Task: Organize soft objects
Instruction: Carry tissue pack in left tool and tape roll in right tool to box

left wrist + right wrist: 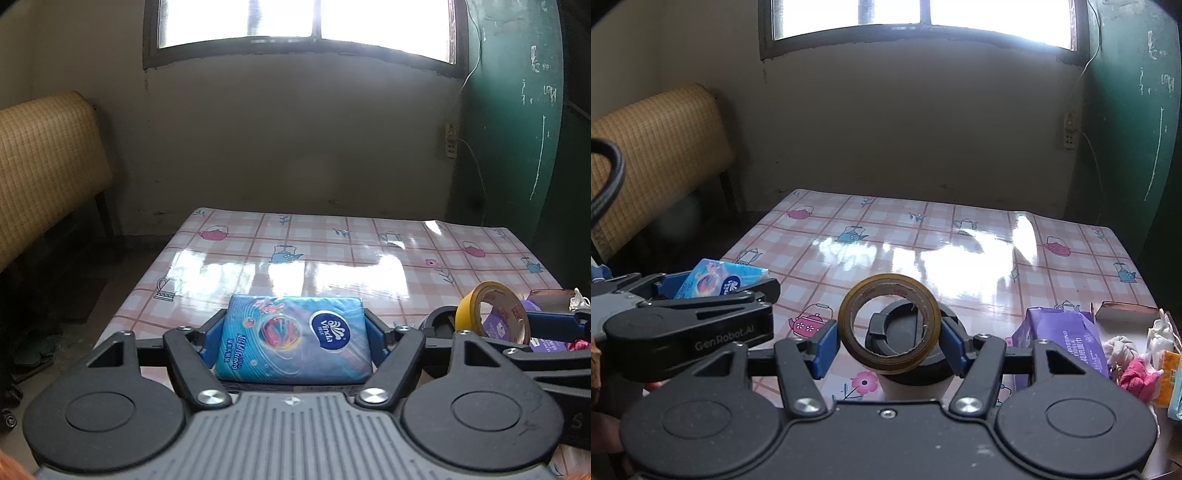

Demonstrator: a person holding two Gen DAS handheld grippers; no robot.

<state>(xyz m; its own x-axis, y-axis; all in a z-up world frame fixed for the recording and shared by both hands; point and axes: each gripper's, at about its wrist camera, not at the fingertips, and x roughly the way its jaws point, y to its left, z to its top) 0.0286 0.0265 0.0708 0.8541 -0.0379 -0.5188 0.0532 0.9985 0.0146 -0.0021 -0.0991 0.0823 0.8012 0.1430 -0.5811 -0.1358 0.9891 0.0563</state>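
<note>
My left gripper (293,341) is shut on a blue Vinda tissue pack (295,338), its blue pads pressing both ends, held just above the table's near left part. The same tissue pack (718,282) shows at the left of the right wrist view, inside the left gripper (713,291). My right gripper (889,341) is shut on a yellow-brown tape roll (889,326), which stands upright on edge with its hole facing me. Through and under the roll sits a black round lid (905,332) on a white cylinder. The tape roll (491,312) also appears at the right of the left wrist view.
The table (923,251) wears a glossy pink checked cloth with teapot prints. At the right edge lie a purple wipes pack (1060,339), a pink soft toy (1137,376), white cloth (1161,332), an orange packet (1171,373) and a brown box (1126,312). A woven chair back (44,162) stands left.
</note>
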